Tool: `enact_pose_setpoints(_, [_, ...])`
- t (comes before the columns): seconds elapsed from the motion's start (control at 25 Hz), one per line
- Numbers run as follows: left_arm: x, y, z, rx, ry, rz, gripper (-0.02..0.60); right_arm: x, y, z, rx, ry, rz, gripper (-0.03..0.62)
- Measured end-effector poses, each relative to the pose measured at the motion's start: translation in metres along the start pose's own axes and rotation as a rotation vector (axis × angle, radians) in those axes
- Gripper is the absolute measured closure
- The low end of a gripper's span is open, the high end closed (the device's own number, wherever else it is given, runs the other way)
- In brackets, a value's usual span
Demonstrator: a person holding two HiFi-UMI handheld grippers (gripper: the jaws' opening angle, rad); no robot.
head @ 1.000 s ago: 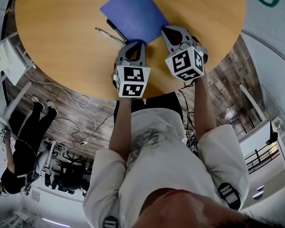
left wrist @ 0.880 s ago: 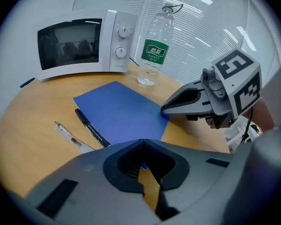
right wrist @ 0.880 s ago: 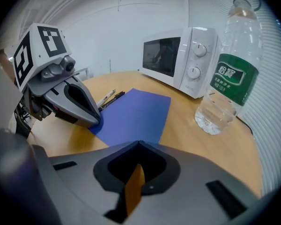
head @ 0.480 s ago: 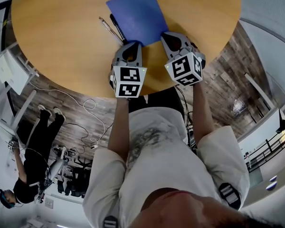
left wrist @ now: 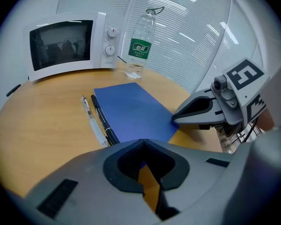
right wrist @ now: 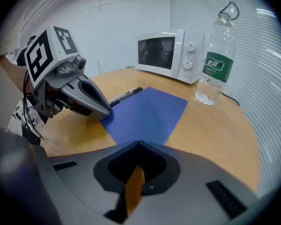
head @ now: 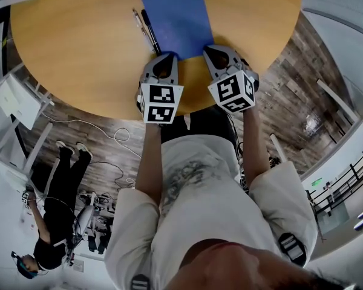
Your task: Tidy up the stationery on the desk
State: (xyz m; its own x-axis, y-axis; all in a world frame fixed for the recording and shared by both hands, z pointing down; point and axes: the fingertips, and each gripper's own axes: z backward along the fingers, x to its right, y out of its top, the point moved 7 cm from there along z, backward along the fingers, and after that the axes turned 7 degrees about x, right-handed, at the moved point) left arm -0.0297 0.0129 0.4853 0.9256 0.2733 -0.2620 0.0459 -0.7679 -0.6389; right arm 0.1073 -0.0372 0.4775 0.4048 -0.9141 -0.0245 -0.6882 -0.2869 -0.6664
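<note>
Though illegible, white characters on bottle (left wrist: 145,25) label (left wrist: 139,48); left gripper (head: 168,55), right gripper (head: 209,48) clamped on blue sheet (head: 176,17) corners.

light: bright, even, strongest at blinds (left wrist: 187,36); shadows: soft on desk (head: 78,53); edges: fisheye bend, dark corners; focus: sharp

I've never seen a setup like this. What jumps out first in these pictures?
A blue sheet lies on the round wooden table, with the left gripper and right gripper each pinching one of its near corners, jaws closed. Each gripper carries a black-and-white marker cube at its back end. Two pens lie along the sheet's left edge, and a microwave and water bottle stand at the table's far side.
</note>
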Motion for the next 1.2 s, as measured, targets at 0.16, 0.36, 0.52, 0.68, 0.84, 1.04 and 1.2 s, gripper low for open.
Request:
enact_pose_setpoints(0.16, [-0.003, -0.003, 0.007, 0.003, -0.025, -0.036, 0.574, -0.015, -0.003, 0.004, -0.007, -0.019, -0.028, 0.531])
enact_pose_setpoints(0.36, [-0.004, -0.009, 0.014, -0.005, -0.055, -0.070, 0.574, -0.033, -0.007, 0.008, -0.008, -0.039, -0.067, 0.531])
enact_pose_setpoints(0.52, [-0.006, -0.016, 0.021, -0.004, -0.079, -0.084, 0.574, -0.047, -0.009, 0.011, -0.010, -0.051, -0.096, 0.531])
enact_pose_setpoints(0.68, [-0.009, -0.020, 0.027, -0.001, -0.103, -0.092, 0.574, -0.059, -0.010, 0.013, -0.010, -0.063, -0.122, 0.531])
enact_pose_setpoints(0.84, [-0.010, -0.025, 0.031, -0.007, -0.124, -0.097, 0.574, -0.068, -0.011, 0.015, -0.025, -0.073, -0.139, 0.531])
enact_pose_setpoints(1.04, [-0.012, -0.030, 0.035, -0.016, -0.152, -0.102, 0.574, -0.077, -0.011, 0.014, -0.045, -0.081, -0.160, 0.531])
enact_pose_setpoints(1.2, [-0.013, -0.032, 0.037, -0.019, -0.169, -0.105, 0.573, -0.080, -0.010, 0.014, -0.059, -0.088, -0.171, 0.531])
